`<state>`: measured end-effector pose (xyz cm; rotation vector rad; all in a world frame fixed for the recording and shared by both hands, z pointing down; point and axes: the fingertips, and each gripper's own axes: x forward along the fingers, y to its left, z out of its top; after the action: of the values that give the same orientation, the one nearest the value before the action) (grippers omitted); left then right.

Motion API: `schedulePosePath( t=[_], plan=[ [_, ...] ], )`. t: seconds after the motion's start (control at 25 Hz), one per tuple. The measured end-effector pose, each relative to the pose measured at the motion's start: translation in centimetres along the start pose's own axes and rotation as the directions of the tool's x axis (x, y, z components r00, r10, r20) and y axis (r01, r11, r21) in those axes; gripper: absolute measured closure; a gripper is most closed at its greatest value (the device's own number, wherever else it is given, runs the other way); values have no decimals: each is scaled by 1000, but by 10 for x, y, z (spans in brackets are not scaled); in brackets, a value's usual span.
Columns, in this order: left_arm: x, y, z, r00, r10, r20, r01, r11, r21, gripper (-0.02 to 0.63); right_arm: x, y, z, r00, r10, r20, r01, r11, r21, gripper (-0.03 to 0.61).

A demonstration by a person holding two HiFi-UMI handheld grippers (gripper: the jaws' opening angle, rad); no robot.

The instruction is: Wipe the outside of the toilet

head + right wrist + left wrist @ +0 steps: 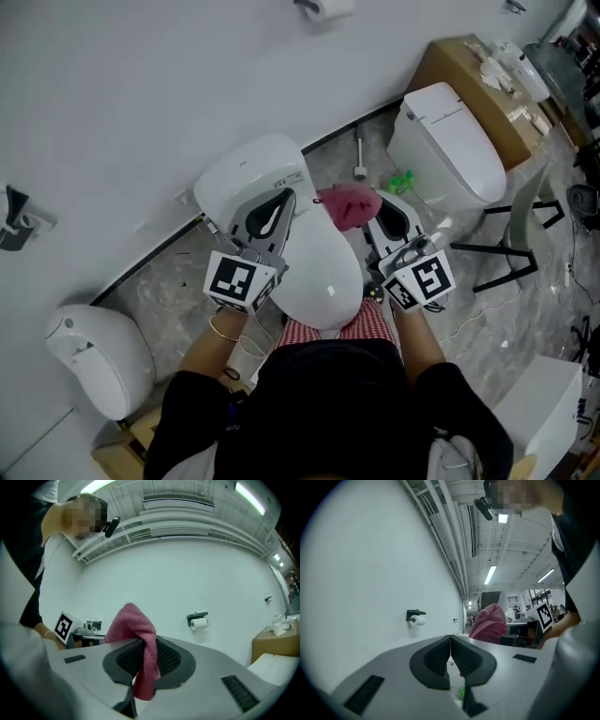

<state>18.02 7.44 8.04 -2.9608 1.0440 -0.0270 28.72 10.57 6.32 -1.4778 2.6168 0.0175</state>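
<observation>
The white toilet (319, 277) stands directly below me with its lid down, its tank (251, 172) against the wall. My left gripper (281, 204) hangs over the tank's right side, jaws shut with nothing between them (450, 654). My right gripper (373, 214) is over the bowl's right side, shut on a pink cloth (349, 204). The cloth (139, 641) bunches above the pads and hangs down between them. From the left gripper view the cloth (489, 623) shows ahead to the right. Both gripper cameras look up at wall and ceiling, so the toilet surface is hidden there.
A second white toilet (448, 141) stands to the right, in front of a cardboard box (483, 80). A third toilet (98, 361) is at the lower left. A green object (401, 180) and a brush (359, 155) lie on the floor between. A paper roll holder (198, 620) hangs on the wall.
</observation>
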Motion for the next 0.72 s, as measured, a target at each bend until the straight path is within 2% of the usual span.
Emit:
schedulePosePath(
  t=[0.16,0.24,0.4,0.48,0.64,0.72],
  plan=[
    [12,-6,11,998,63,14,-64,998,9,603,-1,-18,11,996,92,11,-92,996,2,518],
    [26,-10,14,994,107,13,-107,994,15,603,-2,-37,16,989,145,24,-146,989,33,518],
    [63,-20,15,980,199,-9,-199,980,27,603,-5,-87,17,967,249,43,-253,953,167,517],
    [83,-25,14,970,243,-20,-242,969,39,603,-4,-112,14,952,305,40,-307,934,183,518],
    [119,-30,9,954,297,-50,-292,953,87,603,4,-156,4,920,390,-45,-380,914,143,518],
    [123,-26,7,939,340,-46,-336,939,77,603,8,-171,-5,907,410,-94,-395,907,146,518]
  ],
)
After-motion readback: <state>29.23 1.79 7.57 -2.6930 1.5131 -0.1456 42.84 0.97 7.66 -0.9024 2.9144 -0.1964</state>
